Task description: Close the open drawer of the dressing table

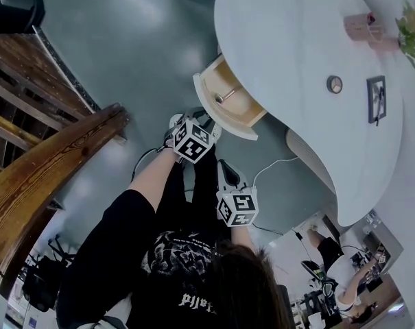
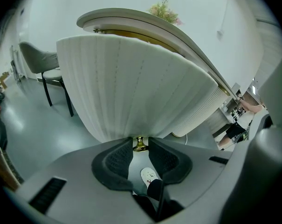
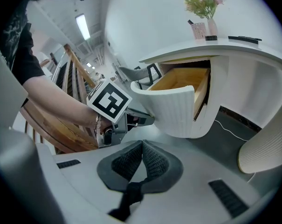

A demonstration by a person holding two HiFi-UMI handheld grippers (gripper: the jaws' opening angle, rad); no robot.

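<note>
Pinching the small brass knob [image 2: 140,146] between their tips, the jaws of the left gripper [image 2: 140,142] stand only narrowly apart, and the knob fills the gap between the dark ribbed pads [image 2: 116,161]. Directly ahead of those jaws and above them rises the white, curved, ribbed front of the open drawer [image 2: 131,87], with the knob at its lower edge. Above the drawer front lies the white rounded top of the dressing table [image 2: 145,22]. Far off to the left of the jaws stands a grey upholstered chair [image 2: 38,62] on the grey floor. To their right, the table's white fluted leg [image 2: 201,111] curves away.

The right gripper [image 3: 141,144] has its jaws pressed together, tip against tip, with nothing between them. It hangs back from the table, touching nothing. Ahead of its jaws and up to the right, the drawer [image 3: 175,104] stands pulled out from under the table top [image 3: 215,48], and its pale wooden inside [image 3: 182,80] shows. Ahead and to the left, the left gripper's black-and-white marker cube [image 3: 109,101] is in sight, with that gripper's nose at the drawer front. Farther up to the right, on the table top, are a vase of flowers [image 3: 203,6] and a pink cup [image 3: 199,30]. Brown wooden stair railing [image 3: 61,111] runs behind the person's forearm.
</note>
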